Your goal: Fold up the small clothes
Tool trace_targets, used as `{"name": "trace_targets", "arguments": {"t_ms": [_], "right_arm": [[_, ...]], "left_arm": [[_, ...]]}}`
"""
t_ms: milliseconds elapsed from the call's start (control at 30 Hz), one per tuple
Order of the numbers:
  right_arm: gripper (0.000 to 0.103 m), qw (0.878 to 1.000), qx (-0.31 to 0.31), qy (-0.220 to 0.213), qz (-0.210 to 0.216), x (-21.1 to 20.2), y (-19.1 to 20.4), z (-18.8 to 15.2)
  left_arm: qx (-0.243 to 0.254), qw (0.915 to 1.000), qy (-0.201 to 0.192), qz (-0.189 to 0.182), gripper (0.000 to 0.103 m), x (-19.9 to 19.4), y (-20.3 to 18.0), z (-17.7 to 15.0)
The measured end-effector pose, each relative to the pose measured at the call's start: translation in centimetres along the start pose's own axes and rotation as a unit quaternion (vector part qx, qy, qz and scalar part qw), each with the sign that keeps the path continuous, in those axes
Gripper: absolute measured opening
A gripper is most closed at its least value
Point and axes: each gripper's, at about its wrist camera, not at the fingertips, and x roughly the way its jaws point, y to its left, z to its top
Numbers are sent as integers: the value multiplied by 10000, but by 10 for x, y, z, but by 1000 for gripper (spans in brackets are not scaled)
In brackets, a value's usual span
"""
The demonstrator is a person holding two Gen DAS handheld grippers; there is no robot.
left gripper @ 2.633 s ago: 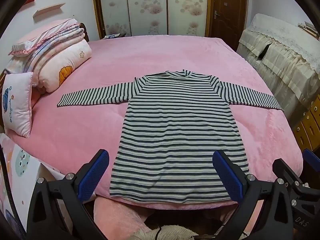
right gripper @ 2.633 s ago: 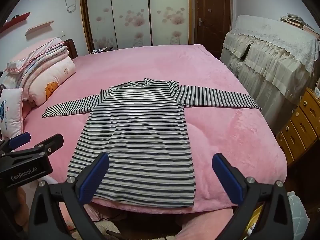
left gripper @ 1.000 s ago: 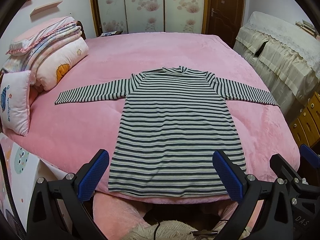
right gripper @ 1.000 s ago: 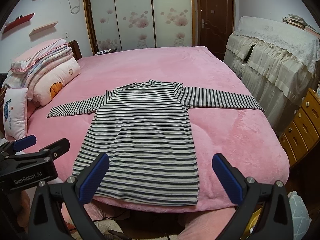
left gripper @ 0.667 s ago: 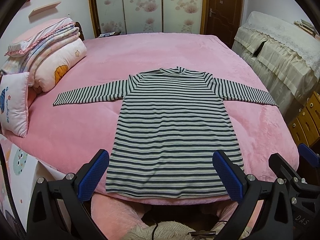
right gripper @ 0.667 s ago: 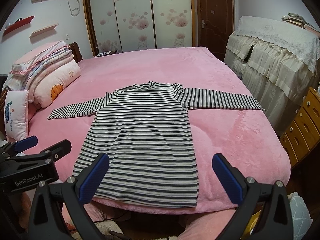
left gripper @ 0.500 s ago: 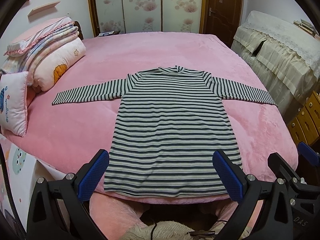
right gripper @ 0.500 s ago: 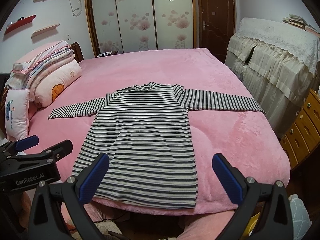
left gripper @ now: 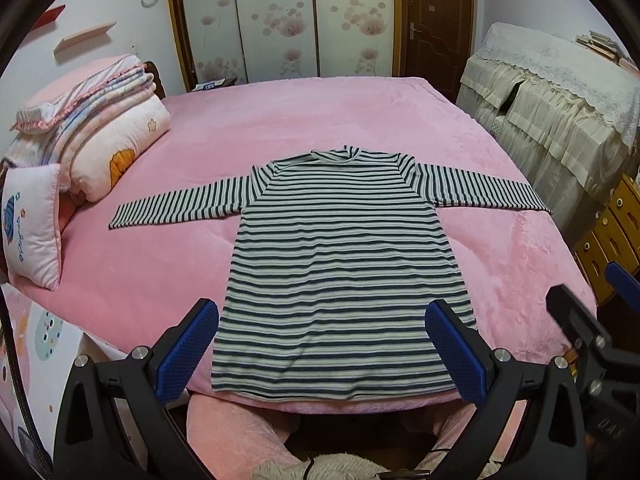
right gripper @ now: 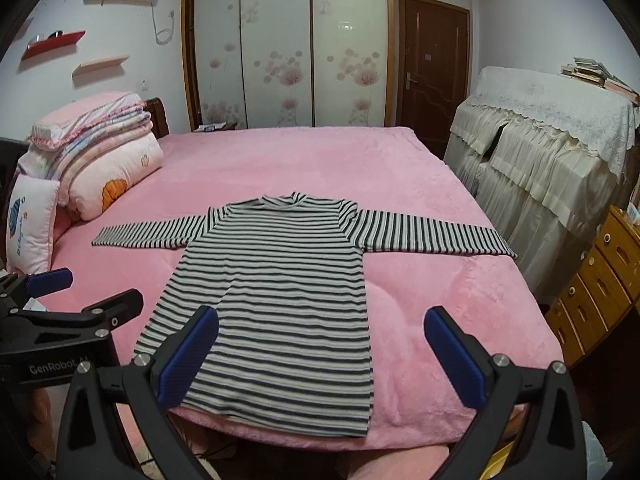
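We see the bed (left gripper: 320,128) with its pink blanket filling most of both views. Wardrobe (right gripper: 288,52) sits at 12 o'clock behind it, covered furniture (right gripper: 552,152) at 2 o'clock, stacked quilts (left gripper: 100,136) at 10 o'clock, pillow (left gripper: 32,224) at 9 o'clock. Striped shirt (left gripper: 340,272) lies flat, face up, at the near edge of the bed, collar toward 12 o'clock, hem toward 6, sleeves spread out toward 9 and 3. Unfolded. Our left tool (left gripper: 322,354) hangs above the hem, blue pads spread wide, gripping nothing. Our right tool (right gripper: 320,356) hangs off the shirt's right side, also spread wide and empty. Neither touches the shirt.
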Motion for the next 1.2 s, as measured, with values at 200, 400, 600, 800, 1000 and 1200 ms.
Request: {"name": "trace_targets", "arguments": {"t_ms": [200, 400, 600, 800, 1000, 1200], "right_arm": [[103, 9992, 277, -177, -226, -6, -24, 9], [103, 9998, 59, -140, -108, -10, -32, 23], [103, 9980, -309, -444, -316, -25, -33, 36], [103, 9977, -98, -663, -52, -33, -55, 54], [103, 9972, -52, -726, -151, -27, -82, 75], [103, 9962, 2, -777, -381, -16, -111, 94]], "left_arm": [[-24, 9999, -73, -73, 103, -5, -3, 8], [-96, 9996, -257, 19, 103, -5, -5, 22], [-101, 9990, -367, -228, 103, -8, -8, 40], [-158, 9965, -361, -738, 103, -8, -14, 64], [246, 9978, -510, -352, 103, -4, -39, 92], [485, 9960, -633, -403, 103, 4, -68, 122]]}}
